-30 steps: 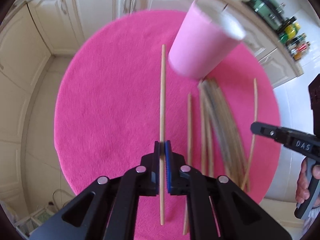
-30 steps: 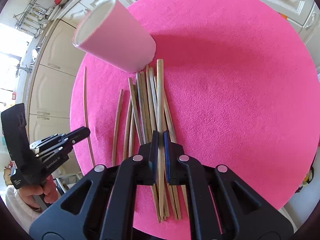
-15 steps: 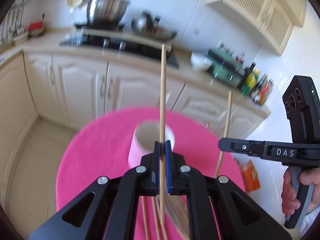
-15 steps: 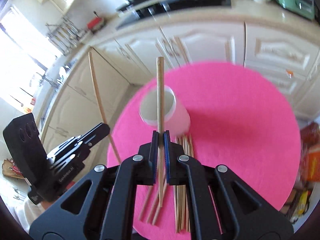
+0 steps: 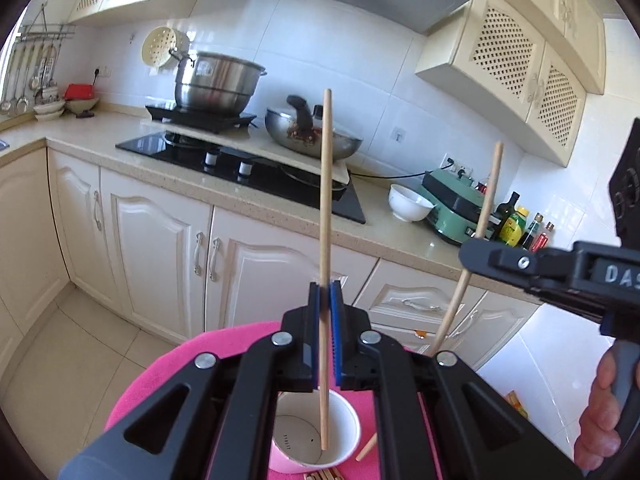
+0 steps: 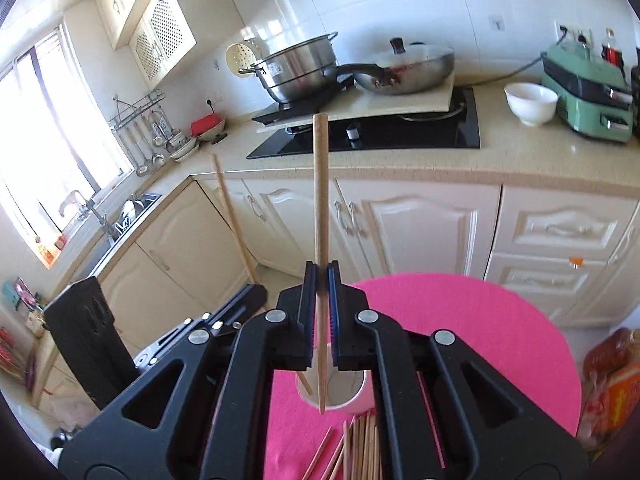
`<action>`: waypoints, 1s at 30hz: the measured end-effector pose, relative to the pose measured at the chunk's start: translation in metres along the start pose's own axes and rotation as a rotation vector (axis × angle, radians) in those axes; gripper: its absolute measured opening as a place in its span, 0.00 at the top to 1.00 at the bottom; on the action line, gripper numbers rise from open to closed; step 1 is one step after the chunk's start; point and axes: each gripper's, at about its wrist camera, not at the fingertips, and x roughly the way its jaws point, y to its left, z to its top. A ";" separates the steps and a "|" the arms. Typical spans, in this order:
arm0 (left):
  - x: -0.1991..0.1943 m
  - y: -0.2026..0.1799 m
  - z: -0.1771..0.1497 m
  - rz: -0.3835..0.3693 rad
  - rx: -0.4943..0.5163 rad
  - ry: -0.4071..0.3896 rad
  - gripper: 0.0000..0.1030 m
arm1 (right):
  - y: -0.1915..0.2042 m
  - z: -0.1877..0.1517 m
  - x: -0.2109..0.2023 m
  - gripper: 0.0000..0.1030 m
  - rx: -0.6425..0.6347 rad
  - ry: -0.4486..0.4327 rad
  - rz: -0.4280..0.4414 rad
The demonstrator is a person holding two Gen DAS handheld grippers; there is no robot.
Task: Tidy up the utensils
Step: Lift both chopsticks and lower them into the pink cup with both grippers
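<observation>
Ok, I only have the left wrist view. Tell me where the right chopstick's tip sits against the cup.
Observer: From the right wrist view, the right tongs clamp the right chopstick upright. Its tip is at the pink cup's near rim, not clearly inside.
Operator: Check my stick from that side.
Observer: The left chopstick shows as a slanted tip inside the cup, by its left wall.
Operator: Report what lies before the cup.
Observer: A bundle of chopsticks lies loose on the pink mat.
</observation>
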 end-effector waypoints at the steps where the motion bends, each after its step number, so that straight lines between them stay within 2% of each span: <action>1: 0.004 0.001 -0.003 0.006 -0.001 -0.001 0.95 | 0.000 0.001 0.002 0.94 -0.001 -0.004 0.000; 9: 0.021 0.012 -0.037 0.045 0.042 0.053 0.95 | -0.002 -0.018 0.020 0.94 -0.053 -0.034 -0.054; 18: 0.009 0.017 -0.068 0.073 0.045 0.125 0.95 | -0.001 -0.042 0.028 0.94 -0.056 -0.008 -0.049; 30: -0.005 0.011 -0.092 0.092 0.138 0.201 0.95 | 0.008 -0.078 0.036 0.94 -0.109 0.015 -0.050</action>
